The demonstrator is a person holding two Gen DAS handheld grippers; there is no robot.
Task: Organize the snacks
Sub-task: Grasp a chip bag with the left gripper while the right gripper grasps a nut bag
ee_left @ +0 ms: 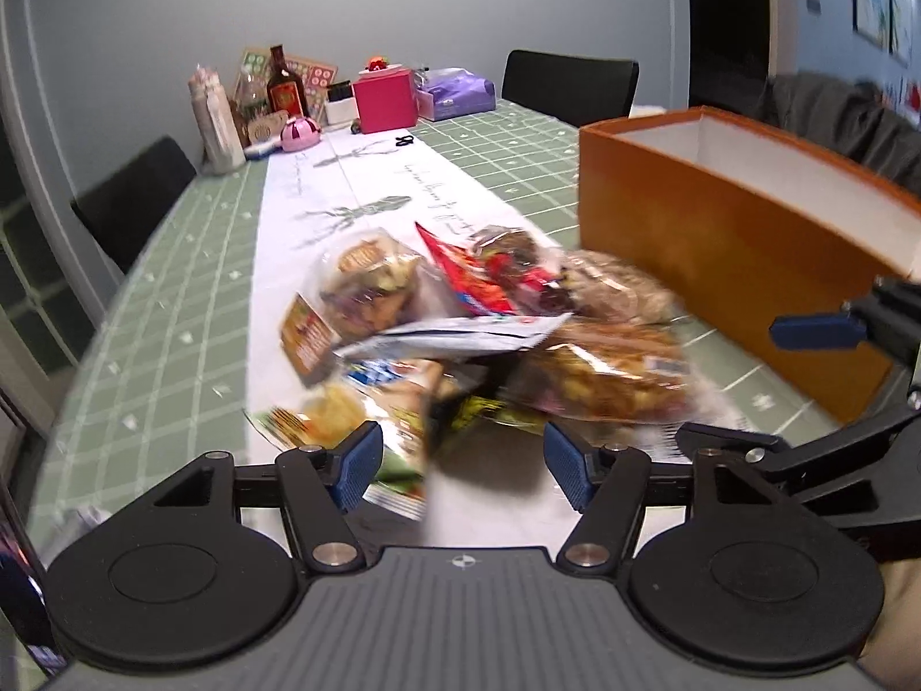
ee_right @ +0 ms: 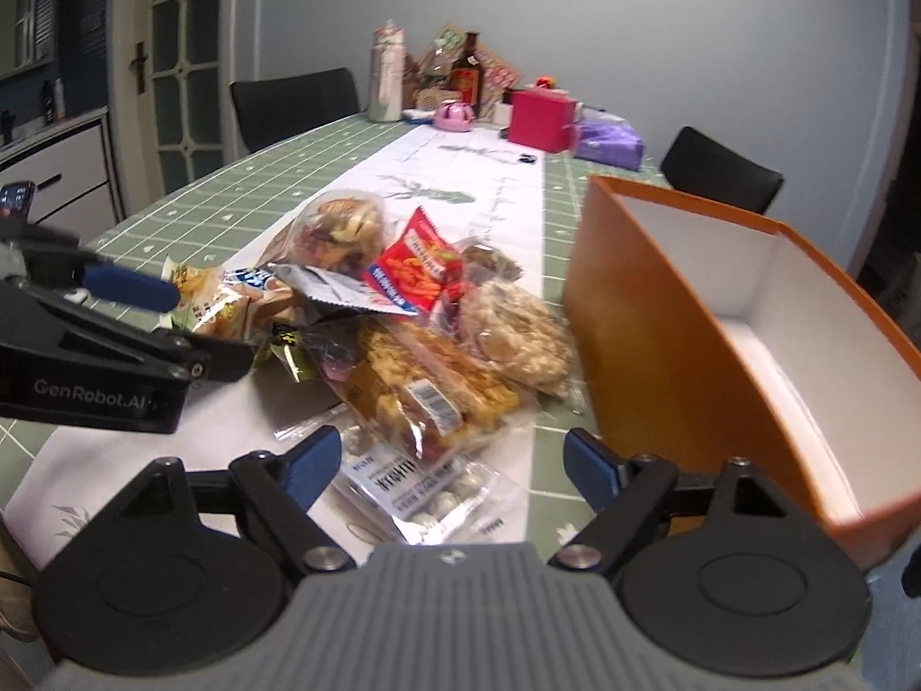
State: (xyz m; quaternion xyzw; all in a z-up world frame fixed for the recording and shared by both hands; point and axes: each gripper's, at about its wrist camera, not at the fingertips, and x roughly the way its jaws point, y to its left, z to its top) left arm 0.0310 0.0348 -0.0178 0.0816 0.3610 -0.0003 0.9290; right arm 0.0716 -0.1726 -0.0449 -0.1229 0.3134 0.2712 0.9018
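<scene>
A heap of snack bags [ee_left: 489,316] lies on the white runner, with a red packet [ee_right: 417,265], a clear bag of mixed crisps [ee_right: 345,230] and a long pastry pack [ee_right: 426,386] in it. An orange box [ee_right: 662,345] with a white, empty inside stands to the right of the heap. My left gripper [ee_left: 463,460] is open at the heap's near edge, its left pad beside a green chip bag [ee_left: 322,420]. My right gripper [ee_right: 452,460] is open over a clear pack of small round sweets [ee_right: 426,489]. Neither gripper presses on anything.
The table carries a green checked cloth [ee_left: 172,288]. At the far end stand a dark bottle [ee_left: 285,86], a pink box [ee_left: 385,98] and a purple pack [ee_left: 457,93]. Black chairs [ee_left: 570,86] stand around. One blue fingertip [ee_right: 126,288] of the left gripper shows at the left.
</scene>
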